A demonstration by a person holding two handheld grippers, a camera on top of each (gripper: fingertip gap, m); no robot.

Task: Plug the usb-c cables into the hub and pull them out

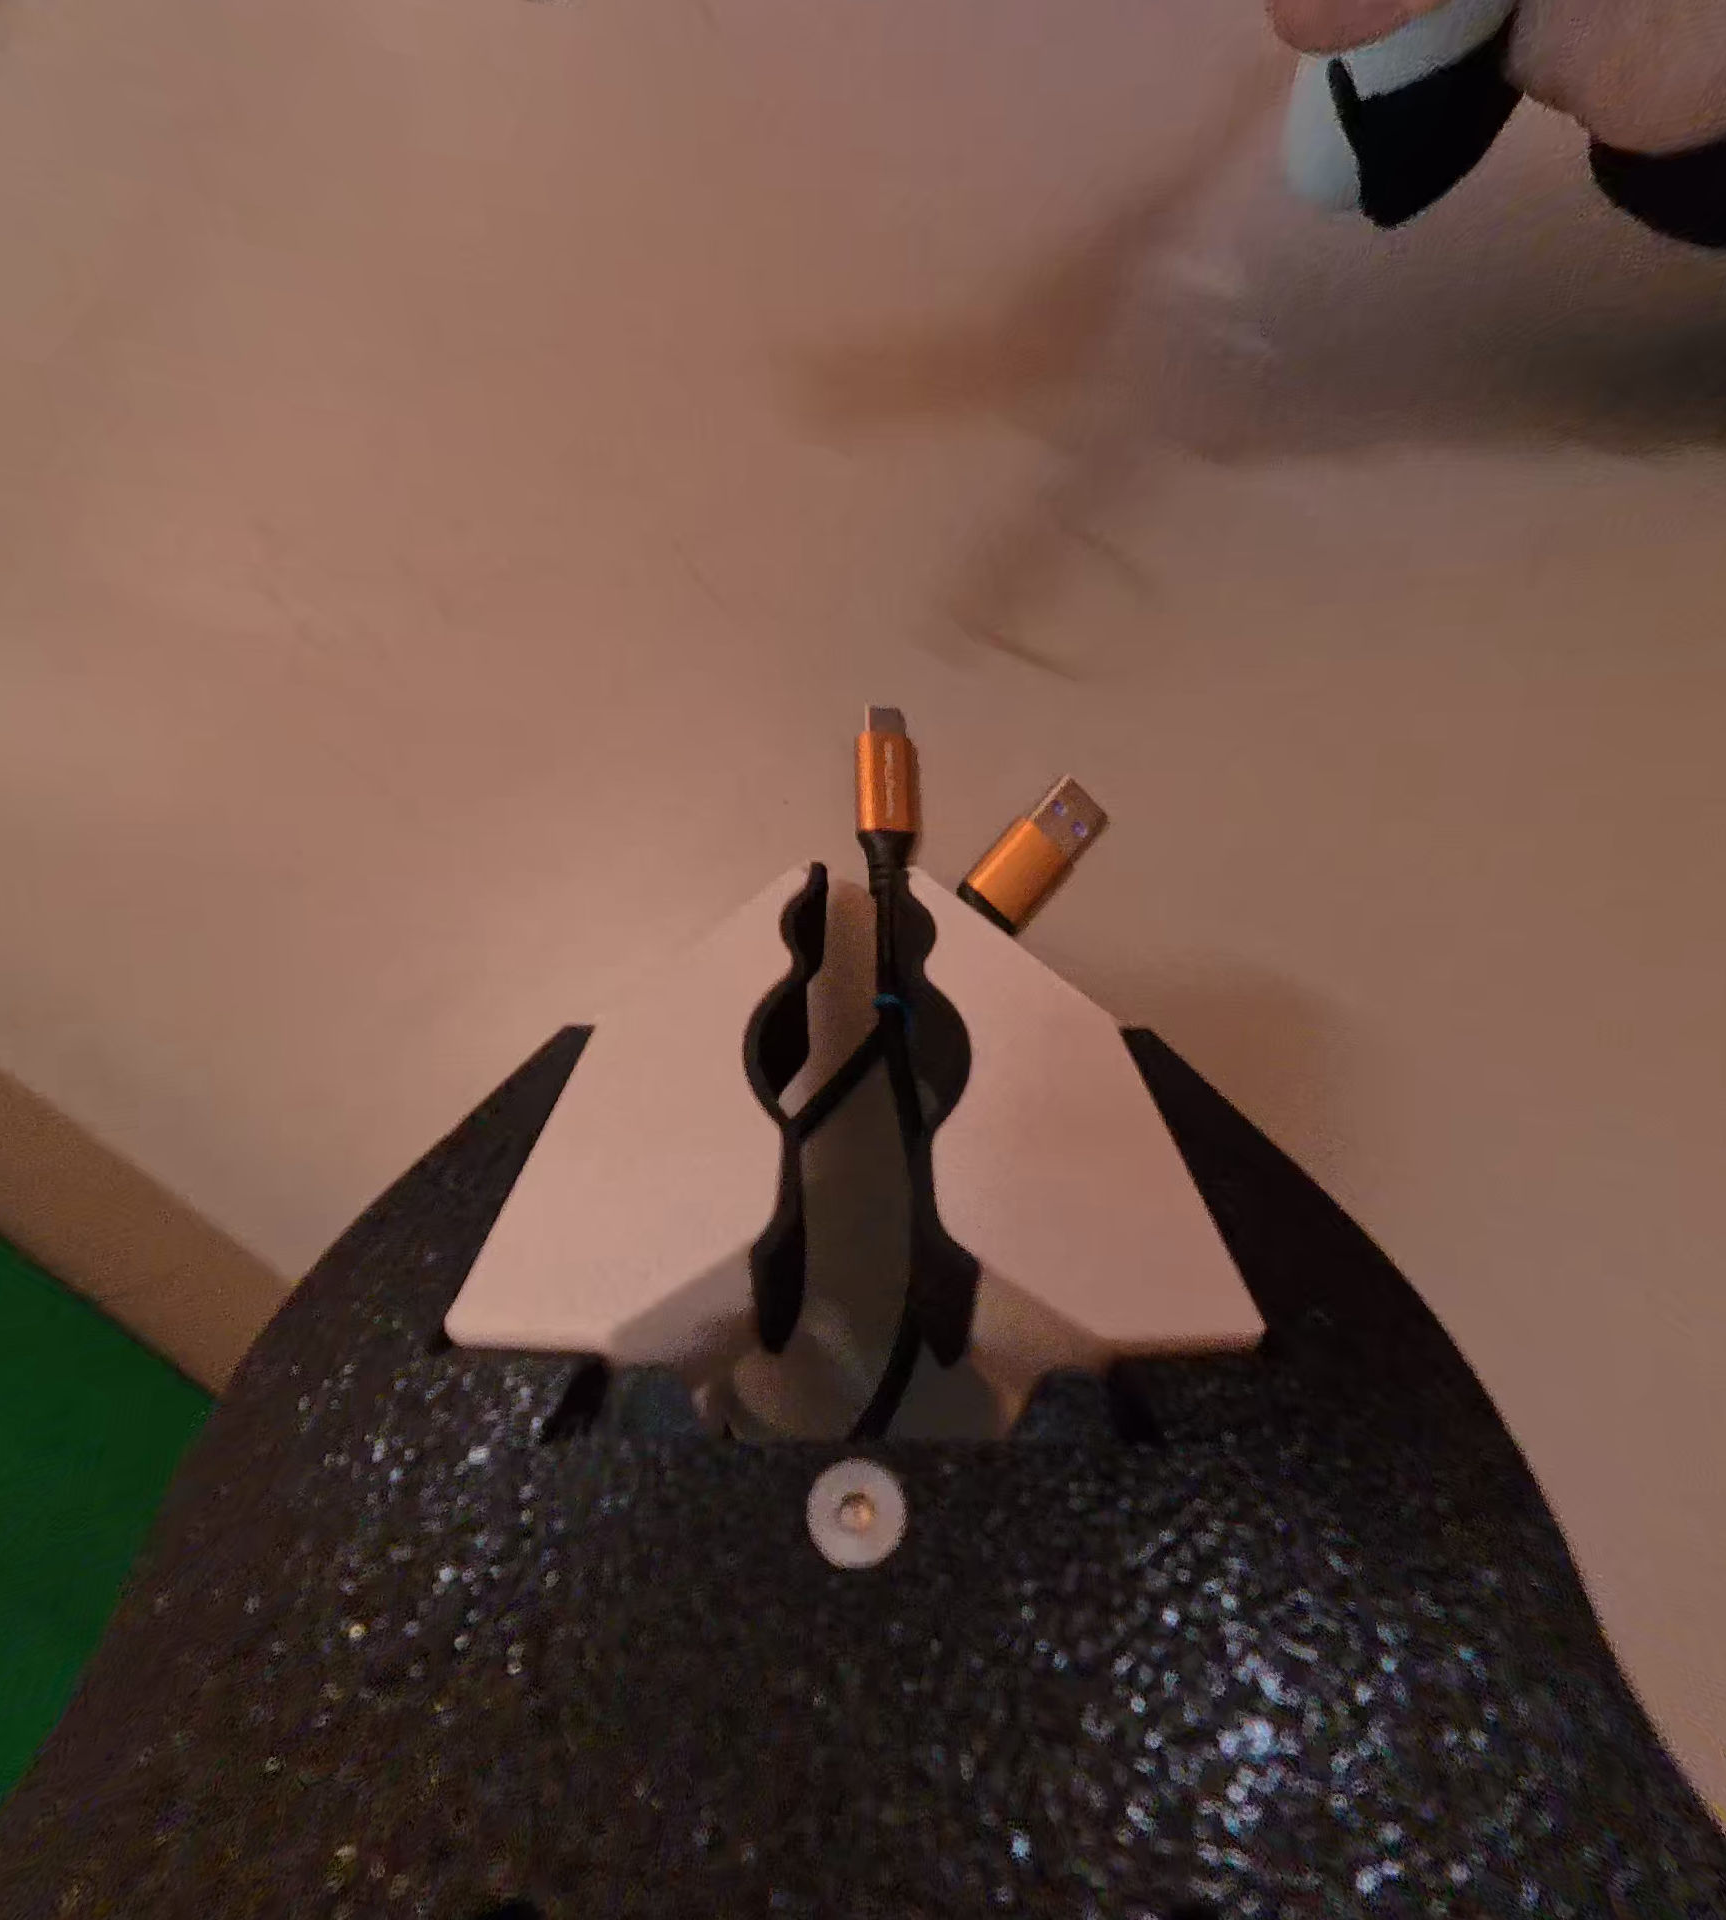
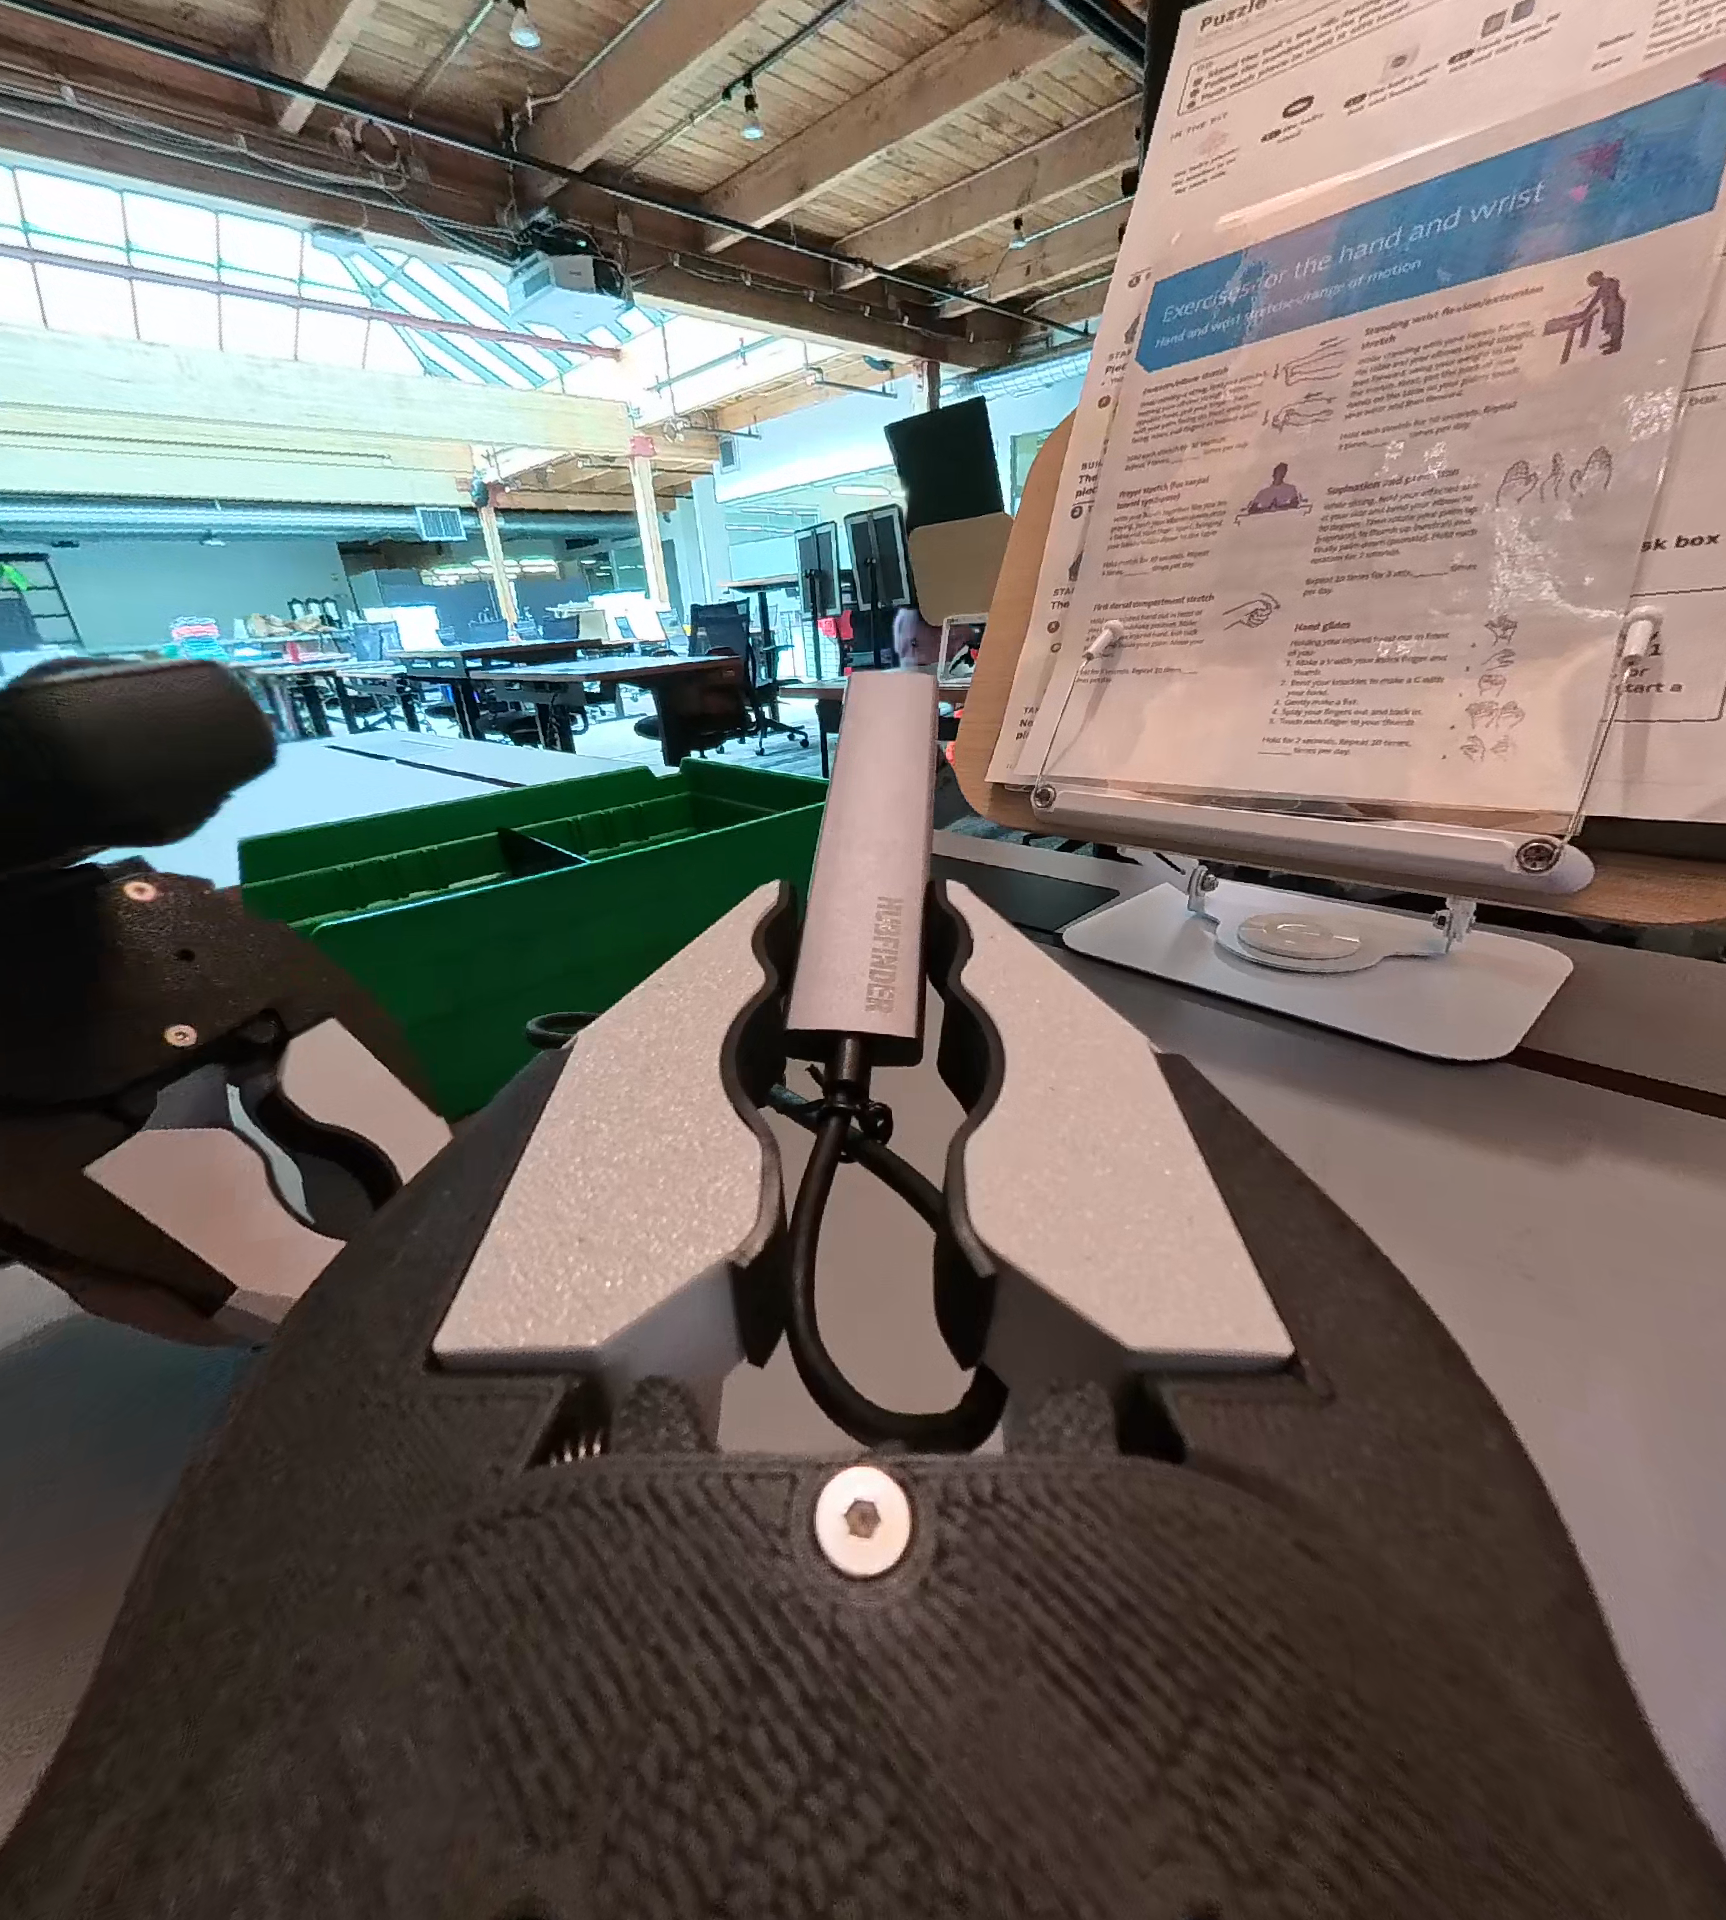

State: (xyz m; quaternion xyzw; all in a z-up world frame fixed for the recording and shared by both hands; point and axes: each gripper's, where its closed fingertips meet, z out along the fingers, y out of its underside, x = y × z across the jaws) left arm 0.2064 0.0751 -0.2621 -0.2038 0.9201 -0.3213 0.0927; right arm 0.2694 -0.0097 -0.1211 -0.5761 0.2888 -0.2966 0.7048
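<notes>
We see the grey table (image 2: 1461, 1351) bearing a green bin (image 2: 485, 935) and a document stand (image 2: 1358, 883) with printed sheets. Our right gripper (image 2: 864, 914) is clamped on the grey USB hub (image 2: 869, 831), which stands upright between the fingers, its black lead looping below. Our left gripper (image 1: 864, 883) pinches a black braided cable (image 1: 885, 935) just below its orange USB-C plug (image 1: 885, 779); the cable's orange USB-A plug (image 1: 1035, 847) juts beside it, over the tabletop.

Two claws (image 1: 864, 883) (image 2: 864, 904), two orange plugs (image 1: 885, 779) (image 1: 1030, 852), one grey hub (image 2: 869, 831), one green bin (image 2: 485, 914), one document stand (image 2: 1316, 935).
</notes>
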